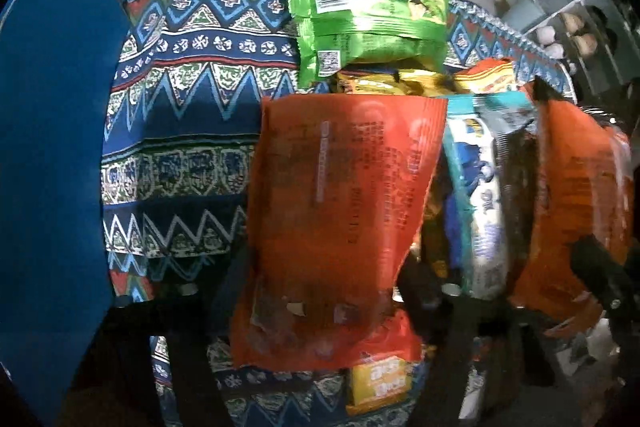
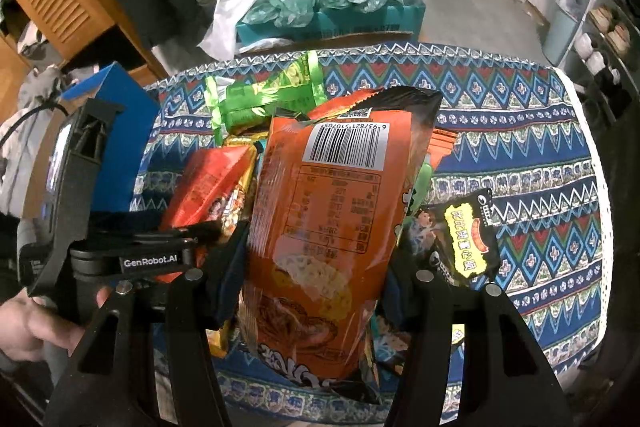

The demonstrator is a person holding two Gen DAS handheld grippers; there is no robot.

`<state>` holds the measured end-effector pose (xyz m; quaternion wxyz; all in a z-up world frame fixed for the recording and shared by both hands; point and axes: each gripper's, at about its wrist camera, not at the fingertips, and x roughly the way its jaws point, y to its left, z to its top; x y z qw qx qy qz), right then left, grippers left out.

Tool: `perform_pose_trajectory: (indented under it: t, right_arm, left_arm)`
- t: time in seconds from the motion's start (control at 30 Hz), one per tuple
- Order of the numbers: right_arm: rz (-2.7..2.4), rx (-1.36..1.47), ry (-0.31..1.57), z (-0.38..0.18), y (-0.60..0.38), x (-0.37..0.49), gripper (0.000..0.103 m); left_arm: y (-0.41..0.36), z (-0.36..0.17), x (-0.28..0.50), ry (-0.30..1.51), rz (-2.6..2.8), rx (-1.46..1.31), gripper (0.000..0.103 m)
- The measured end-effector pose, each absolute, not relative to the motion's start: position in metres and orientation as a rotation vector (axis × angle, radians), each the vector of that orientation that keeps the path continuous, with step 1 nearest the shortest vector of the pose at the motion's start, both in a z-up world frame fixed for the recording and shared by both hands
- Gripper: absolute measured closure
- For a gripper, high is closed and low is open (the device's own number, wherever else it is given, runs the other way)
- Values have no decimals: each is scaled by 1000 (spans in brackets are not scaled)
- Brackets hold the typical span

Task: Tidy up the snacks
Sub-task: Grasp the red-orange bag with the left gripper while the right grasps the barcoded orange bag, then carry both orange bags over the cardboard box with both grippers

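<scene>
Our right gripper grasps the tall orange noodle packet upright, above the snack pile in the middle of the patterned desk. Our left gripper clenches the flat red-orange packet, its long axis pointing away from us.

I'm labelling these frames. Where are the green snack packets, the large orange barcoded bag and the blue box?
Green snack packets [image 1: 372, 27]: left wrist view, middle of the lower packet.
Large orange barcoded bag [image 2: 332, 219]: right wrist view, on its printed back panel.
Blue box [image 2: 116, 131]: right wrist view, its front face.
</scene>
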<state>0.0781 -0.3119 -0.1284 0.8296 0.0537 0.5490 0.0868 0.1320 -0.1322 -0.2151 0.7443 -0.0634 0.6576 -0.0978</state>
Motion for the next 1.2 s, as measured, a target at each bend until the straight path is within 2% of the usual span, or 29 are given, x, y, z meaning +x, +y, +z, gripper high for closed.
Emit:
perform_pose_trajectory:
  t: [0.03, 0.23, 0.33, 1.2]
  right_arm:
    - [186, 112, 1163, -128, -311, 78, 46]
    - [191, 85, 1156, -125, -305, 77, 46]
    - [195, 77, 1150, -123, -302, 77, 46]
    - [281, 33, 1033, -62, -249, 64, 46]
  left_arm:
    - [-133, -214, 133, 1439, -214, -139, 42]
    - [-134, -203, 128, 1407, -190, -53, 48]
    - [-131, -196, 124, 1393, -197, -45, 55]
    - [-72, -86, 78, 1177, -160, -119, 55]
